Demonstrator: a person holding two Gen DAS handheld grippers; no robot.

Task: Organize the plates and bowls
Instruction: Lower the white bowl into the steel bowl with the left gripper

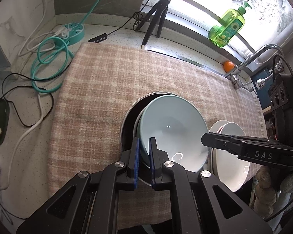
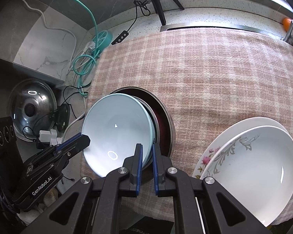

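The smooth, breakable blue bowl [image 1: 173, 130] is pinched by its thin rim on both sides, the left gripper [image 1: 144, 156] and right gripper [image 2: 147, 157] being clamped tight on it.

"DAS", "GenRobot.AI" — tool [image 2: 48, 177] bodies

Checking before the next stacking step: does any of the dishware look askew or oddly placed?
Yes. The pale blue bowl sits tilted and off-centre over the round dark metal dish beneath it, both tongs, left and right, clamped on opposite rims. The white bowl also sits offset on its floral plate. Nothing looks broken or spilled.
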